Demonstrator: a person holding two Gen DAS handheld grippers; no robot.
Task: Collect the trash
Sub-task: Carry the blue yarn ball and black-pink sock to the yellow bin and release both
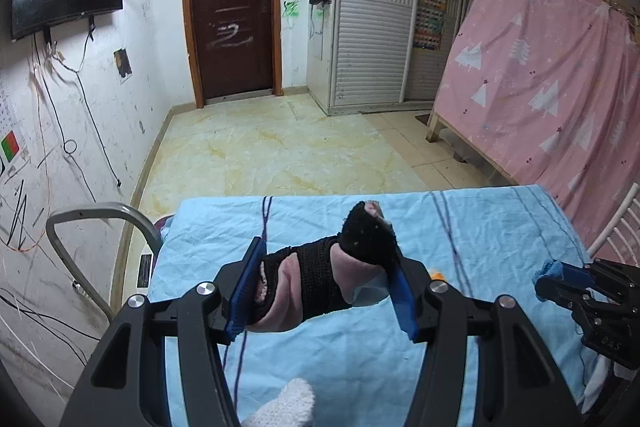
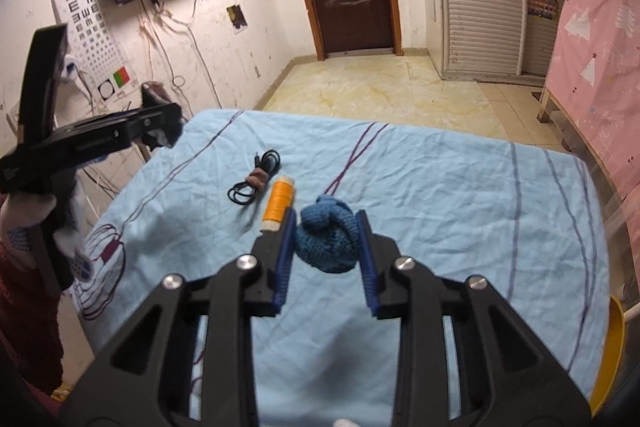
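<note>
Left tool [image 1: 326, 285]: jaws about half open, blue pads clamped on either side of a black-and-pink fabric bundle [image 1: 320, 279], a soft piece wrapped in a black band. The bundle is lifted clear of the light blue striped cloth [image 1: 360, 359] that covers the desk. A white fuzzy glove tip [image 1: 286, 405] shows at the bottom edge of the left wrist view.

Right tool [image 2: 326, 255]: jaws narrow, blue pads pressing both sides of a dark blue knitted wool piece [image 2: 326, 239]. Whether the piece is touching the cloth or raised just above it, I cannot tell.

Lying on the cloth just beyond the right tool: an orange spool of thread with a pale core [image 2: 278, 203], on its side, close beside the left pad. Next to it, a coiled black cable bound with a brown tie [image 2: 254, 179].

Seen from the right wrist, the left tool is off to the left, above the desk edge, its bundle partly hidden behind the frame.

A yellow curved rim [image 2: 610, 351] is at the desk's right edge.
</note>
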